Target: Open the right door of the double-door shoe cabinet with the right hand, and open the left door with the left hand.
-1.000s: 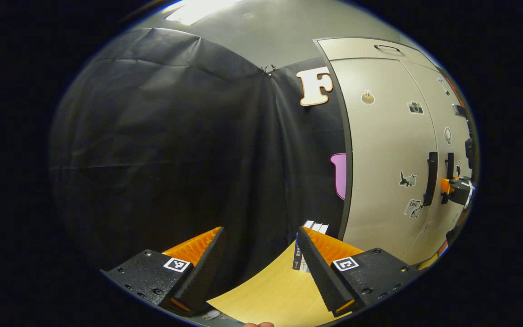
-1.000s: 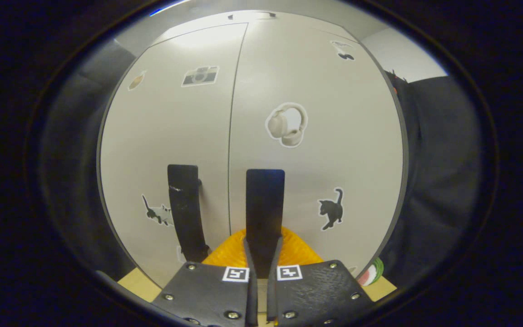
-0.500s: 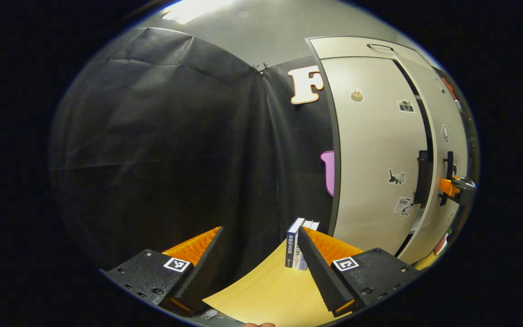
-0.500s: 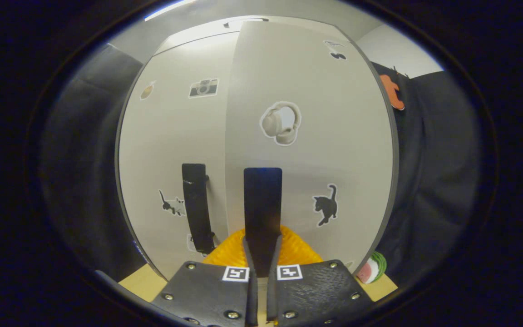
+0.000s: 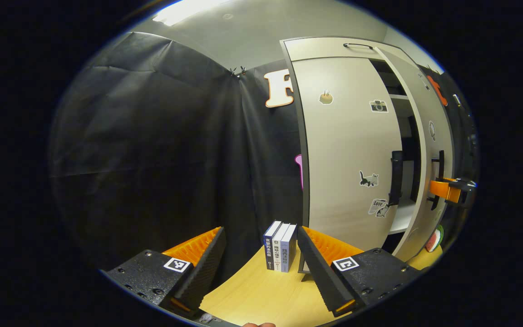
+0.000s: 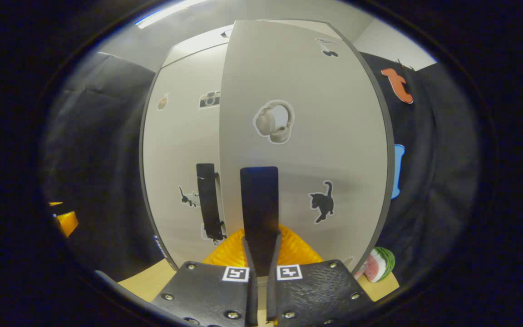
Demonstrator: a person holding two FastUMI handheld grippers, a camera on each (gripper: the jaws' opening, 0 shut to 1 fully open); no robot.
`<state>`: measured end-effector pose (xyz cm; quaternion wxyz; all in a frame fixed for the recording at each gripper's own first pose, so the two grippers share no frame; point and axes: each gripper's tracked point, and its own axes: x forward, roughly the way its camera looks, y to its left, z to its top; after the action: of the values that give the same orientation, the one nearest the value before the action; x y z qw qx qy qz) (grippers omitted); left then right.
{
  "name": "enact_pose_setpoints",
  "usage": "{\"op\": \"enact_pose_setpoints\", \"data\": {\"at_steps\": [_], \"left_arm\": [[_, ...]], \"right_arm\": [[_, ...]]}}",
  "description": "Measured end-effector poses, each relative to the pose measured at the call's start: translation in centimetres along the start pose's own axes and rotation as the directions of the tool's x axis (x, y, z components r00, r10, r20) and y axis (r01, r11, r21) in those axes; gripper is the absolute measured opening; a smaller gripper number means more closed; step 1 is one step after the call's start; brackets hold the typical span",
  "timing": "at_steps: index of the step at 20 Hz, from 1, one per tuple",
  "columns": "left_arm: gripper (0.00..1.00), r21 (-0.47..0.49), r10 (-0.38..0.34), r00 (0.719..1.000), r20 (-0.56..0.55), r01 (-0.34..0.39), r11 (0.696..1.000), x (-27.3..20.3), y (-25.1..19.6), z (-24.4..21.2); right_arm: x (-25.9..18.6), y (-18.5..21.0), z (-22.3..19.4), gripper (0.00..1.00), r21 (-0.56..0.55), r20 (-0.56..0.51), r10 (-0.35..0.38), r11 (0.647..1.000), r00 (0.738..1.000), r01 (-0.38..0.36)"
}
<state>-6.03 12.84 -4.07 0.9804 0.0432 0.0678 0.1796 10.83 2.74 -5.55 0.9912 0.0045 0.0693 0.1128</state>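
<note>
The pale grey shoe cabinet stands on a wooden table. In the right gripper view my right gripper (image 6: 261, 247) is shut on the black vertical handle (image 6: 259, 200) of the right door (image 6: 307, 91), which stands partly swung out. The left door (image 6: 180, 150) is closed, its black handle (image 6: 209, 200) untouched. In the left gripper view my left gripper (image 5: 261, 272) is open and holds nothing, well to the left of the left door (image 5: 347, 150) and its handle (image 5: 396, 177). There the right door (image 5: 429, 136) hangs ajar, the right gripper (image 5: 447, 190) on its handle, with shelves (image 5: 402, 213) showing in the gap.
Three upright books (image 5: 280, 245) stand on the wooden table (image 5: 252, 299) just left of the cabinet, between my left fingers. A watermelon-slice toy (image 6: 377, 265) lies by the cabinet's right foot. Black cloth walls close in behind and on both sides.
The right door has swung further out with my right gripper on its handle, and the shelves now show. The left gripper has turned, bringing the books and the cabinet more into its view.
</note>
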Motion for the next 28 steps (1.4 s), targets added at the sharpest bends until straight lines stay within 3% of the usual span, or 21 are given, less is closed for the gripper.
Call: {"op": "enact_pose_setpoints", "data": {"at_steps": [8,14,24,28], "left_arm": [[0.98,-0.022,-0.094,0.996,-0.009,0.094,0.995,0.6,-3.5,-0.4],[0.98,-0.006,-0.102,0.995,0.001,0.102,0.995,0.6,-3.7,-0.2],[0.98,-0.018,-0.156,0.988,-0.013,0.156,0.988,0.8,-6.3,-0.9],[0.98,-0.026,-0.225,0.974,-0.038,0.225,0.974,0.6,-9.1,-1.5]], "right_arm": [[-1.4,-0.4,0.1,0.08,-0.006,-0.015,0.148,0.989,0.989,-0.148],[-2.2,-1.1,0.0,0.08,0.001,-0.045,0.209,0.978,0.977,-0.209],[-4.3,-3.1,0.2,0.08,0.032,-0.059,0.204,0.979,0.977,-0.202],[-5.2,-3.8,0.5,0.08,0.036,-0.047,0.177,0.984,0.983,-0.175]]}}
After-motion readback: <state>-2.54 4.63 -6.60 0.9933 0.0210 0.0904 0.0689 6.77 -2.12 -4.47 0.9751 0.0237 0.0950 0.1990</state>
